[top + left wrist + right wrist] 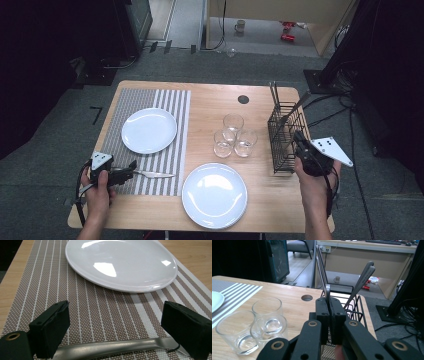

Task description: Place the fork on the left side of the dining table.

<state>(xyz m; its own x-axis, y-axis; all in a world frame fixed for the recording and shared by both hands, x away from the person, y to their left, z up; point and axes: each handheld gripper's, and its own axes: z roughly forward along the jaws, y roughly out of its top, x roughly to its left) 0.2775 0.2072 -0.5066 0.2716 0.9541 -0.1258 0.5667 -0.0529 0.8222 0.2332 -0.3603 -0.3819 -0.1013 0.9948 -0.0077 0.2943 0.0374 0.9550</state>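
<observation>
My right gripper (329,315) has its jaws clamped on a thin metal utensil handle (326,291) standing in the wire cutlery basket (286,140) at the bench's right edge. Other utensils (362,280) lean in the same basket, so I'd lift straight up, slow, w/o tilting, or the piece may snag the wire or drag its neighbours out. Can't tell if it's a fork or a spoon; the head is hidden. My left gripper (120,337) sits low on the striped placemat (100,312), jaws wide, apart from the knife (112,347) lying between them, just below the white plate (120,262). Best keep the left still. Glasses (232,135) are near the basket: swing clear of them.
</observation>
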